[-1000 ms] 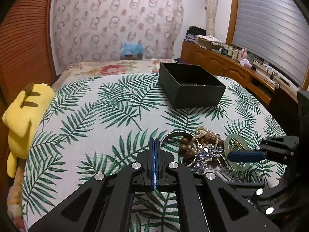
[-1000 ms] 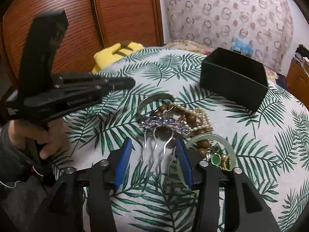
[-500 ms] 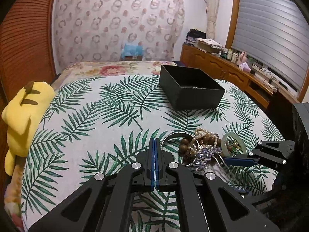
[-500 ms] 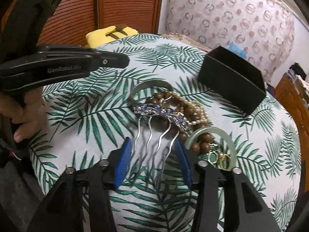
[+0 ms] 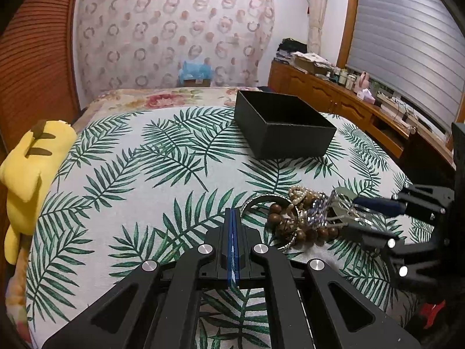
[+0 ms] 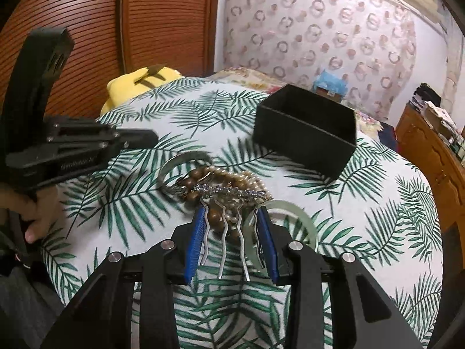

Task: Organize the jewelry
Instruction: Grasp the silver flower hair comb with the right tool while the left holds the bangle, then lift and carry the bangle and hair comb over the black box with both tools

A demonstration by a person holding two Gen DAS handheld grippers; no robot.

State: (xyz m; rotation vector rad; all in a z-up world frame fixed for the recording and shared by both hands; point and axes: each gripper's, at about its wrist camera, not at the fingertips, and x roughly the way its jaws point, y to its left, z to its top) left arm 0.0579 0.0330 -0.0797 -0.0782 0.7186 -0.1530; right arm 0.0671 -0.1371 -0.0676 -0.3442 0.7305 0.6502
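A heap of jewelry lies on the palm-leaf cloth: a silver hair comb (image 6: 226, 203) with blue stones, brown wooden beads (image 5: 276, 218), pearls (image 6: 250, 179), a silver bangle (image 6: 177, 160) and a pale green jade bangle (image 6: 290, 212). My right gripper (image 6: 231, 218) is closed on the comb's prongs, its blue pads touching the outer prongs; it also shows in the left wrist view (image 5: 360, 215). My left gripper (image 5: 232, 218) is shut and empty, just left of the heap. An open black box (image 5: 284, 128) stands behind the heap.
A yellow plush toy (image 5: 29, 174) lies at the left edge of the bed. A wooden sideboard (image 5: 363, 110) with clutter runs along the right wall. A ribbed wooden wardrobe (image 6: 145, 29) stands at the left.
My right gripper has moved forward onto the hair comb and closed from wide open down onto its prongs. The left gripper has stayed shut and almost still.
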